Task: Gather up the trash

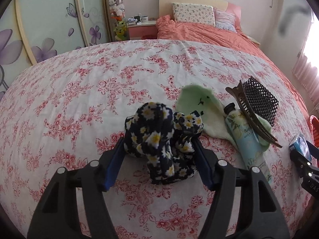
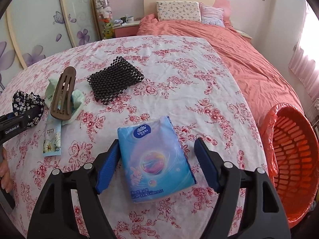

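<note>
My left gripper [image 1: 158, 139] is open, its blue pads either side of a crumpled navy daisy-print cloth [image 1: 161, 137] lying on the floral tablecloth [image 1: 79, 91]. My right gripper [image 2: 157, 142] is open around a blue Vinda tissue pack [image 2: 157, 159] that lies flat on the cloth; the left pad touches it, the right pad stands apart. An orange mesh bin [image 2: 293, 159] with a red liner stands at the table's right edge. The daisy cloth [image 2: 26, 103] and the left gripper's body show at the right wrist view's left edge.
A green sock [image 1: 199, 107], a hand-cream tube [image 1: 247, 139], a brown hair clip [image 1: 253, 119] and a black beaded mat [image 1: 259, 99] lie right of the daisy cloth. A bed with a coral duvet [image 2: 229, 45], a nightstand and a wardrobe stand behind.
</note>
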`<state>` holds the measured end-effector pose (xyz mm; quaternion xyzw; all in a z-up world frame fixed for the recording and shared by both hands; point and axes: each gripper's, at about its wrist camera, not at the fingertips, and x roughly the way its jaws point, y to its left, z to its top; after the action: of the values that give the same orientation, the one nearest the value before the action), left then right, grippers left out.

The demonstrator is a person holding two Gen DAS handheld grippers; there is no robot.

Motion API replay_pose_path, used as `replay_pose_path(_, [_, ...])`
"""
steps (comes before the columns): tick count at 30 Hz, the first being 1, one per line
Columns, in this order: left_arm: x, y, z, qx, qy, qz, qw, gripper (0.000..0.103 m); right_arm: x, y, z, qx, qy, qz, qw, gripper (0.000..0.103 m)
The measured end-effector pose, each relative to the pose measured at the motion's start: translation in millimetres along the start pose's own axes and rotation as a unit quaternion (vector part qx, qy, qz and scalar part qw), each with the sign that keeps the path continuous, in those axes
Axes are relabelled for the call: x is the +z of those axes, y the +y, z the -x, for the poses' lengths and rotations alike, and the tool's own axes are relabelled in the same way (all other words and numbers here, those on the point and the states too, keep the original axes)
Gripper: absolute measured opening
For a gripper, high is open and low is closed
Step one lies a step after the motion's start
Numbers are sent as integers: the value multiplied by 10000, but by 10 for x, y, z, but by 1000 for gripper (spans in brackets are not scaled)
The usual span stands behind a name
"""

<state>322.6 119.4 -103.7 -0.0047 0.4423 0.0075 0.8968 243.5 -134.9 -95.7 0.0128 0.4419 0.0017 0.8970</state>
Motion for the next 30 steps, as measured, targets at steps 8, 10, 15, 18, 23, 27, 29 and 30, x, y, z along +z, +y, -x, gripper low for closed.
replay_pose_path(8, [5,72,-5,49,8,214,9998,71,-6,-9,3,-46,2,-96,9999,75])
replay_pose_path(10, [13,71,-7,53,17,201,9998,71,-3,-10,3,-50,4,-95,9999,75])
replay_pose_path(15, [12,94,-7,32,12,248,9997,72,-3,-12,0,-46,3,-106,9999,75])
replay_pose_path(18, [9,108,-11,12,5,268,9996,73,-2,-14,-2,-40,4,-112,9999,75])
replay_pose_path(23, [10,78,-16,89,22,172,9998,74,-21,-22,18,62,5,11,10000,76])
replay_pose_path(27, [11,12,11,85,-40,-147,9998,56,-68,-88,85,139,-87,-55,9998,56])
replay_pose_path(29, [3,-19,42,-36,-106,-248,9996,32,-66,-127,101,235,-99,-194,9995,53])
replay_pose_path(30, [-5,-36,64,-21,-149,-300,9994,29,-71,-173,118,398,-115,-359,9985,53])
